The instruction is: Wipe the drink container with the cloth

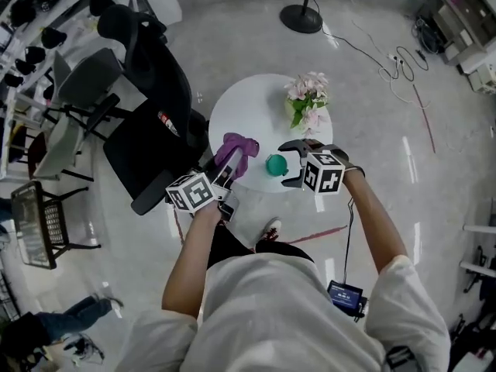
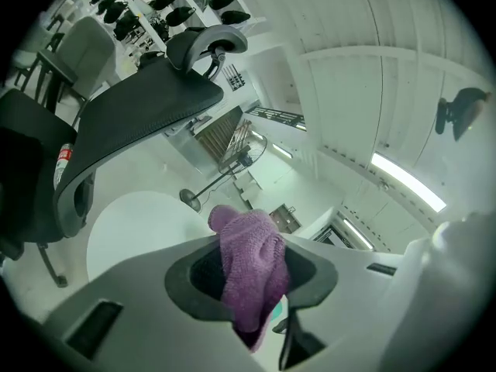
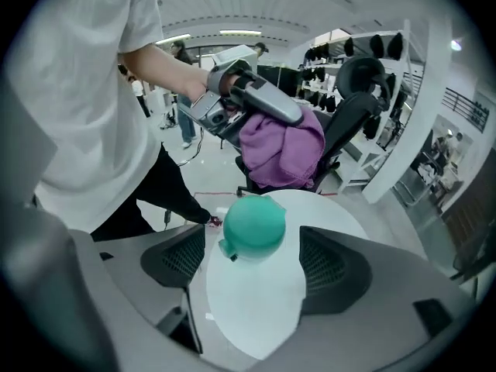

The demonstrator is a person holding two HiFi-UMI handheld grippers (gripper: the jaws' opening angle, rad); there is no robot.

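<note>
The cloth (image 2: 248, 266) is clamped in the left gripper (image 1: 226, 173) for wiping; the right gripper (image 3: 252, 273) is spread wide at centre frame, probably to steady the drink container (image 3: 252, 225).

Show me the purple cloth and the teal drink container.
Purple fluffy cloth (image 2: 249, 266): left gripper view, middle of its bunched folds.
Teal round drink container (image 3: 253, 223): right gripper view, centre of its dome.

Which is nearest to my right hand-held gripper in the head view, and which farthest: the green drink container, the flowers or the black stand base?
1. The green drink container: on the table, just ahead of the right hand-held gripper and its open jaws.
2. The flowers: at the table's far edge.
3. The black stand base: on the floor beyond the table.
</note>
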